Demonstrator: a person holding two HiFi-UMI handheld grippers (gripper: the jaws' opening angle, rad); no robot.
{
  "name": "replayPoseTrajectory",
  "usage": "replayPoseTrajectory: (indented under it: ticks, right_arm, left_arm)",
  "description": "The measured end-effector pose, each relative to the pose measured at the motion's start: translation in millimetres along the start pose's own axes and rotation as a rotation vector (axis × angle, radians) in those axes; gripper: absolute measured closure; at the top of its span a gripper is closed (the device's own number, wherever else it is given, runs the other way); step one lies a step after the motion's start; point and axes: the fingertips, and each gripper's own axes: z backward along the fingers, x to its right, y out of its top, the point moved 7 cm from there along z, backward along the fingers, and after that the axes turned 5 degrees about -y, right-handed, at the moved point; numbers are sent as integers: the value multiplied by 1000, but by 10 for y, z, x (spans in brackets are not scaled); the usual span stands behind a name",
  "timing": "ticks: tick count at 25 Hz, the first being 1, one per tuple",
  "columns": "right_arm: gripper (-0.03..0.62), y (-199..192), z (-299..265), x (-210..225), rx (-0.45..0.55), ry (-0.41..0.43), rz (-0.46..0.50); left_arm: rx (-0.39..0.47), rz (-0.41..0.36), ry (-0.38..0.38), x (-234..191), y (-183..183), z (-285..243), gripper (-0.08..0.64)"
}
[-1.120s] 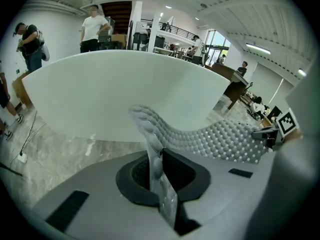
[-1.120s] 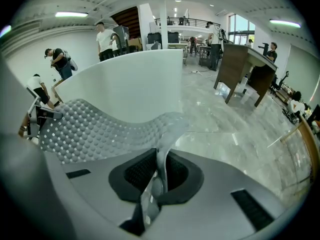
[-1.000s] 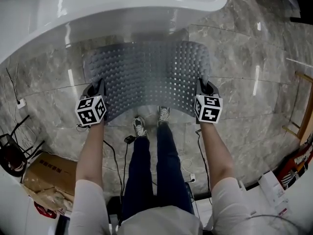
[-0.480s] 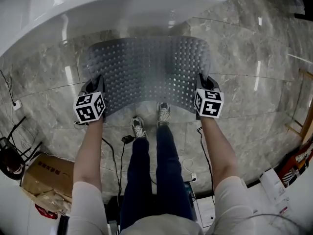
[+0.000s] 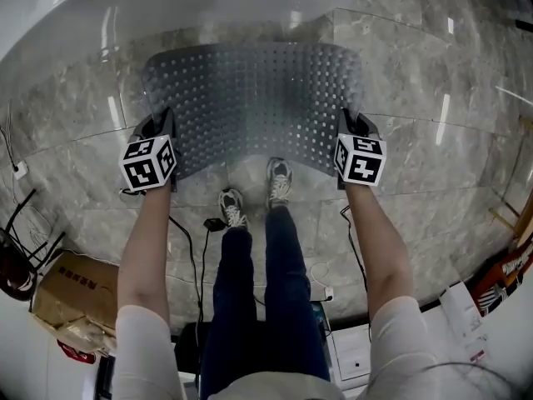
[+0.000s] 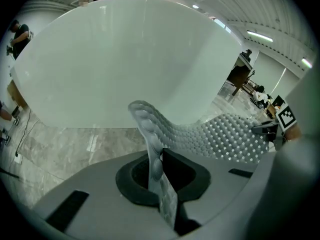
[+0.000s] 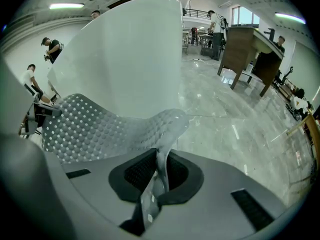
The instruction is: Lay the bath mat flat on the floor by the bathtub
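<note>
The bath mat (image 5: 254, 98) is smoky grey and half see-through, studded all over with a neat grid of pale dots. The bathtub (image 5: 83, 15) is glossy white, and the floor (image 5: 416, 82) is grey marble with lighter veins. The cube on the left gripper (image 5: 160, 122) and on the right gripper (image 5: 354, 123) wears black-and-white squares (the bodies are grey, the pads black). The trousers (image 5: 258, 307) are dark blue.

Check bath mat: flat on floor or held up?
Held up, spread but bowed: left tool and right tool each pinch a near corner of the bath mat. Far edge touching floor: cannot tell.
</note>
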Motion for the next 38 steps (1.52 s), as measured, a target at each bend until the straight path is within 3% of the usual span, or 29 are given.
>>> replayPoseTrajectory:
  ticks: [24,38]
  right_arm:
    - [551,-383,-882,95,-52,-51,34]
    - [551,-593,-1274,204,-96,-92,58]
  left_arm:
    - [-66,-14,36,-124,-364,-872,517]
    - [-159,-62,110,-281,-513,-1248,517]
